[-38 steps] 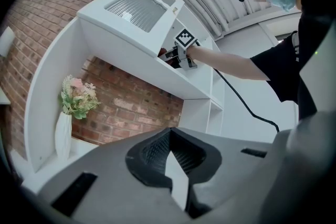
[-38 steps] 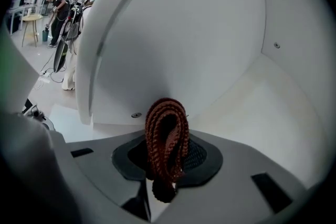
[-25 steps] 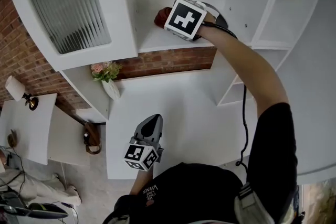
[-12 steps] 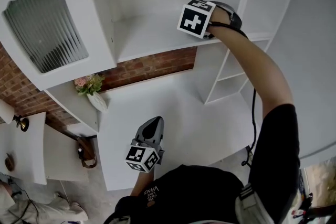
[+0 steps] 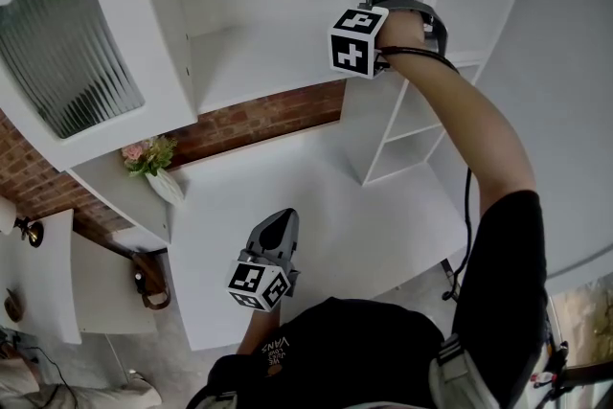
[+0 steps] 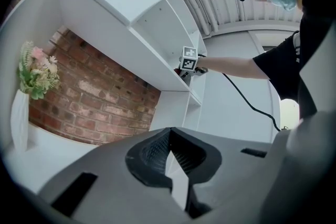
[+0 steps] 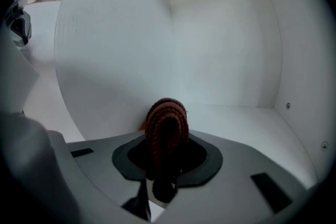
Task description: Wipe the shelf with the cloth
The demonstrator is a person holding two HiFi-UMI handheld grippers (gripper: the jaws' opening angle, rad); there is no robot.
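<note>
A reddish-brown cloth (image 7: 167,126) is bunched upright between the jaws of my right gripper (image 7: 167,157), which is shut on it. It rests against the white shelf (image 7: 236,128) inside a white compartment. In the head view the right gripper (image 5: 359,41) is at the right end of that shelf (image 5: 249,62), and its marker cube hides the cloth. My left gripper (image 5: 278,227) hangs low over the white counter, near my body. Its jaws (image 6: 170,136) are shut with nothing in them.
A vase of pink flowers (image 5: 153,166) stands on a lower ledge at the left. A cabinet door with ribbed glass (image 5: 57,34) is open at the upper left. Small side compartments (image 5: 412,134) lie right of the shelf, with a brick wall (image 5: 259,122) below it.
My right gripper has slid to the right along the shelf with the cloth, which is now hidden behind the cube in the head view. The left gripper has stayed put.
</note>
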